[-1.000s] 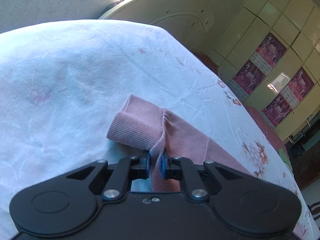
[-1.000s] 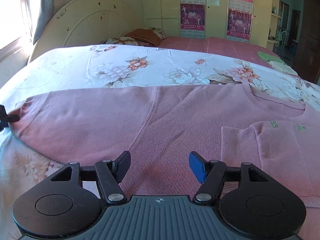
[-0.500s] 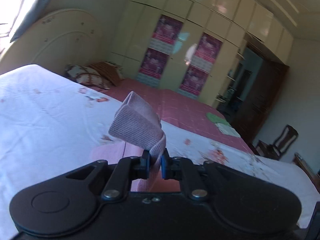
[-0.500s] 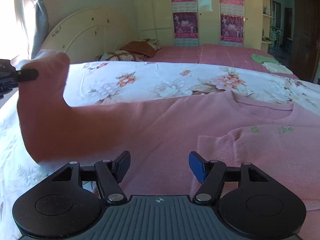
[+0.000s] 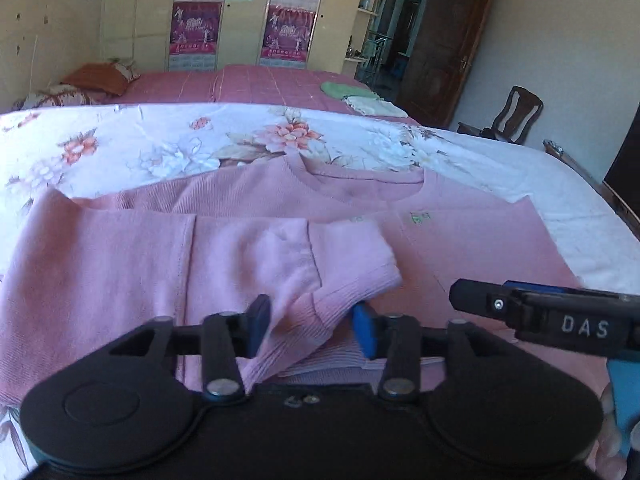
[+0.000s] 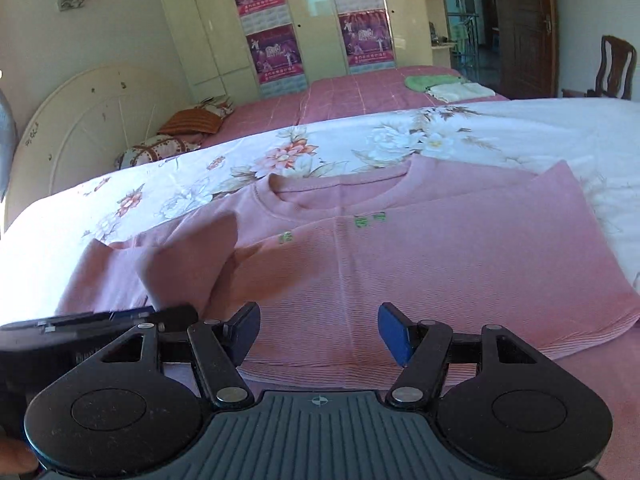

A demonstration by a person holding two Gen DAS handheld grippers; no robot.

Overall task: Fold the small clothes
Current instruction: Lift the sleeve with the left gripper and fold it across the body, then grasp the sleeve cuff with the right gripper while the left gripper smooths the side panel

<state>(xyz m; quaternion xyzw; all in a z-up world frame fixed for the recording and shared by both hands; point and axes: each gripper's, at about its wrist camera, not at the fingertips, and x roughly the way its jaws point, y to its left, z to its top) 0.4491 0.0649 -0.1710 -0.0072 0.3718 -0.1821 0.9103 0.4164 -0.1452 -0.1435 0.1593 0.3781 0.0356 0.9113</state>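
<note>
A pink sweater lies flat on the floral bedspread, neckline away from me. Its left sleeve is folded across the body. The ribbed cuff lies loose between the jaws of my left gripper, which are opening and no longer pinch it. My right gripper hovers open over the sweater's hem with nothing between its fingers. In the left wrist view the right gripper pokes in from the right. In the right wrist view the left gripper's fingers sit at the lower left, by the folded sleeve.
Behind the floral bedspread is a pink-covered bed with green and white folded cloths and pillows. A cream headboard stands at the left, a wardrobe with posters at the back, a wooden chair at the right.
The left gripper lifted the sleeve cuff from the left, swung it across onto the sweater's body, and its jaws have parted off the cuff. The right gripper shifted sideways, still open.
</note>
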